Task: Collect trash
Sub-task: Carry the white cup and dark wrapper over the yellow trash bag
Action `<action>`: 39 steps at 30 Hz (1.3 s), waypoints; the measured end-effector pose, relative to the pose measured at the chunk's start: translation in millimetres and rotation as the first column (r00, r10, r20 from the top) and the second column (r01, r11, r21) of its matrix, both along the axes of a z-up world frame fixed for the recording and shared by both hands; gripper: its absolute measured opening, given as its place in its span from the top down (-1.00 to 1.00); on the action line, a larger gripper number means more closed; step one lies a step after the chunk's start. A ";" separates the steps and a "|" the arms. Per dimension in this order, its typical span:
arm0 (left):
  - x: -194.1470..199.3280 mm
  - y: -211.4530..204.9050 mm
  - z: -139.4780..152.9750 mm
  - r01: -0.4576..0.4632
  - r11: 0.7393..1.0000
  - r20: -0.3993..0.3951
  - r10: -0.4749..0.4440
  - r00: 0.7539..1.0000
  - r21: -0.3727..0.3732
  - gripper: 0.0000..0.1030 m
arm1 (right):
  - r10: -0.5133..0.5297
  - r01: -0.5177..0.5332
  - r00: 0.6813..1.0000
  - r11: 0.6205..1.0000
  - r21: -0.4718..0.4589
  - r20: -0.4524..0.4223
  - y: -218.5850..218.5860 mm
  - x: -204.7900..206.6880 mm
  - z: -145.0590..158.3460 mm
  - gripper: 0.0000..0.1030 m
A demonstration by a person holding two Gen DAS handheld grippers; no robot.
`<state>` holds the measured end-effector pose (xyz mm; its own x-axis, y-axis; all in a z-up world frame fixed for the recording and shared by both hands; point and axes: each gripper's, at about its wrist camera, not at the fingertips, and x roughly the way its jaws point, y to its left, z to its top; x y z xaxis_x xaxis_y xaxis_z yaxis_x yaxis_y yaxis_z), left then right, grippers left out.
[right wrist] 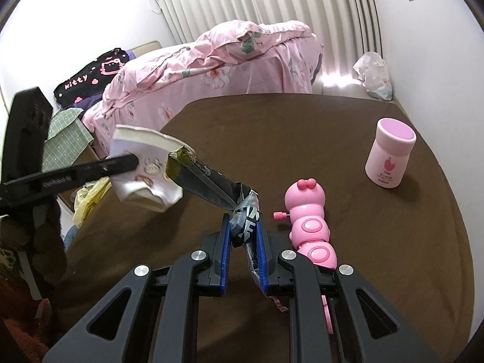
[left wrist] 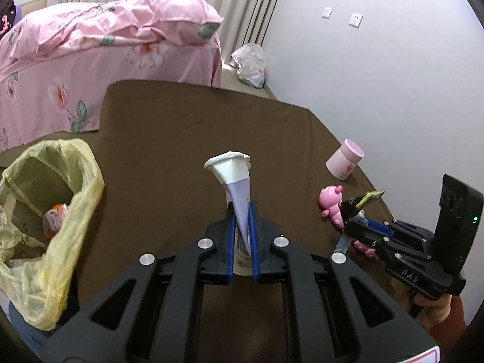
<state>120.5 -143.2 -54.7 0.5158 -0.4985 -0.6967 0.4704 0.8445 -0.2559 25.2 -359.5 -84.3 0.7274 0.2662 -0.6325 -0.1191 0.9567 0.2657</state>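
Note:
My left gripper [left wrist: 242, 211] is shut on a squashed white paper cup [left wrist: 234, 178], held flat between the blue pads above the brown table [left wrist: 169, 127]. The same cup [right wrist: 145, 166] shows at the left of the right wrist view, clamped by a left finger [right wrist: 121, 163]. My right gripper [right wrist: 243, 227] is shut on a crumpled dark snack wrapper [right wrist: 208, 181] that sticks out forward and left. In the left wrist view that gripper [left wrist: 352, 211] is at the right with the wrapper [left wrist: 367, 198]. A bin lined with a yellow bag [left wrist: 51, 193] stands at the table's left edge, some trash inside.
A pink caterpillar toy [right wrist: 308, 224] lies just right of my right gripper. A pink bottle [right wrist: 390, 154] stands further right near the wall. Behind the table are a bed with pink floral bedding [left wrist: 99, 48] and a clear plastic bag [left wrist: 249, 63] on the floor.

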 end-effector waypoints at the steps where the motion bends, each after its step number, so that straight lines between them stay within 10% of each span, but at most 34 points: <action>1: -0.4 -1.1 -1.3 0.003 1.000 -0.003 -0.003 1.000 0.002 0.84 | -0.001 0.001 1.000 1.000 -0.004 0.004 -0.1 -0.6 1.1 0.70; 21: 1.2 -5.0 -11.0 0.002 1.000 -0.021 -0.002 1.000 0.012 0.85 | -0.012 0.012 1.000 1.000 0.011 0.003 -3.6 -4.9 -2.0 0.70; 29: -9.9 19.8 31.7 -0.040 0.999 0.123 0.043 0.991 -0.023 0.86 | 0.026 -0.025 0.996 1.000 -0.013 0.085 11.9 3.1 30.3 0.70; 39: -27.3 90.5 92.4 -0.203 0.979 0.323 0.198 0.925 -0.019 0.86 | 0.210 -0.187 0.943 0.976 -0.110 0.259 92.1 33.0 105.6 0.70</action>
<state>93.2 -52.6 37.7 0.8015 -0.3523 -0.4832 0.3456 0.9323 -0.1065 58.2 -267.5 21.3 0.8104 0.3771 -0.4483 -0.3642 0.9237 0.1188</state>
